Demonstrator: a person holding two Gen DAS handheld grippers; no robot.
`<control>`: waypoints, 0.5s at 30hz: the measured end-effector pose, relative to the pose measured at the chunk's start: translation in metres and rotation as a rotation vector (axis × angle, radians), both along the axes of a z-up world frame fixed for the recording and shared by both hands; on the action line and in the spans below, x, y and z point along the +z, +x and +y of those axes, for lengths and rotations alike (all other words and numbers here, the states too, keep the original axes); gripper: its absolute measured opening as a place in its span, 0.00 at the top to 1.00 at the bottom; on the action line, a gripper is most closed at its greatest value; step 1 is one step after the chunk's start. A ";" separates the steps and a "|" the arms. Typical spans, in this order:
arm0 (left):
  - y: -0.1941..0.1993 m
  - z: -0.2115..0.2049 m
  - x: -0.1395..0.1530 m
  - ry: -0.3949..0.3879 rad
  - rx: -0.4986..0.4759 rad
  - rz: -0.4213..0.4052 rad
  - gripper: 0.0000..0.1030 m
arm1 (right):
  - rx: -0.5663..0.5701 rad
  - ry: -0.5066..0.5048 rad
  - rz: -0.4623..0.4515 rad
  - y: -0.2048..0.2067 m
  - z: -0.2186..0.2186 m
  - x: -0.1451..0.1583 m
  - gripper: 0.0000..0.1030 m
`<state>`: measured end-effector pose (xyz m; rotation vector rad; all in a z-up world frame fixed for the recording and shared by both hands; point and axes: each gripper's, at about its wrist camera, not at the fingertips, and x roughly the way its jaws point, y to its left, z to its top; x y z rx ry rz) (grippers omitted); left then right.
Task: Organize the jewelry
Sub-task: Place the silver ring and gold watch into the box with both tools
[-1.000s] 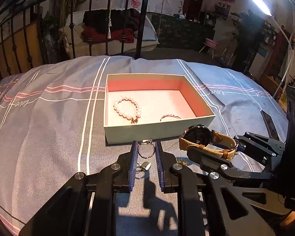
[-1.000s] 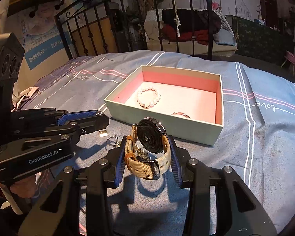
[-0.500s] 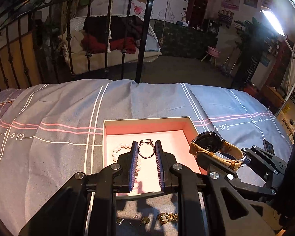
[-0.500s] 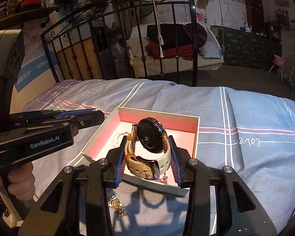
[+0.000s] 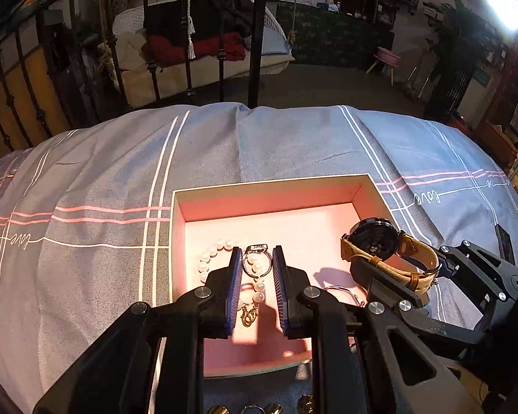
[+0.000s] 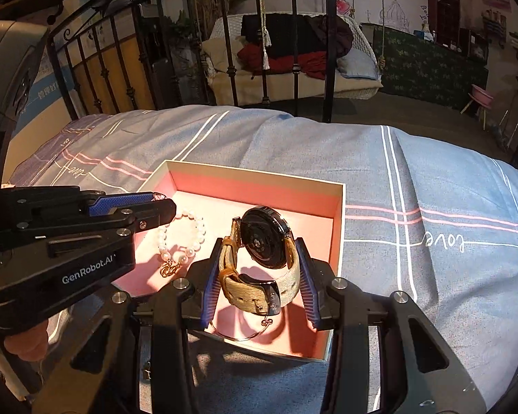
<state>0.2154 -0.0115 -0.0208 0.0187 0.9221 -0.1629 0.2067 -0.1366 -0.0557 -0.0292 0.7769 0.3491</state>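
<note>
An open box with a pink inside point(image 5: 272, 200) point(image 6: 259, 181) lies on the bed. My left gripper point(image 5: 257, 265) is shut on a silver ring point(image 5: 248, 266) and holds it over the box. A pearl bracelet point(image 5: 205, 262) point(image 6: 193, 215) and a thin bangle point(image 5: 342, 291) point(image 6: 240, 336) lie in the box. My right gripper point(image 6: 260, 270) is shut on a tan-strap watch point(image 6: 264, 238) point(image 5: 376, 241), held over the box's right part. The left gripper also shows in the right wrist view point(image 6: 155, 203).
The bed has a blue-grey cover with white and pink stripes point(image 5: 103, 207) point(image 6: 414, 207). Small gold and silver pieces point(image 5: 259, 408) lie on the cover in front of the box. A black iron bed rail point(image 5: 255, 34) point(image 6: 328, 45) stands behind.
Both grippers have moved forward from in front of the box to over it, carrying the ring and the watch. The loose pieces on the cover are now behind the fingertips.
</note>
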 end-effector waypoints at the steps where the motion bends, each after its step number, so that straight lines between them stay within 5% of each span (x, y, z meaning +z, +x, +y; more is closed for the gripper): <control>1: 0.000 -0.001 -0.001 0.004 -0.001 0.004 0.83 | 0.000 -0.003 0.004 0.001 0.000 -0.002 0.61; 11: 0.002 0.001 -0.010 0.012 0.004 0.032 0.82 | 0.025 -0.046 0.023 -0.001 0.007 -0.014 0.56; 14: -0.003 0.007 -0.006 -0.019 0.003 0.018 0.55 | 0.018 -0.070 -0.018 -0.010 0.009 -0.011 0.37; 15: -0.007 0.009 -0.004 -0.023 0.005 0.004 0.53 | 0.012 -0.074 -0.037 -0.014 0.008 -0.008 0.37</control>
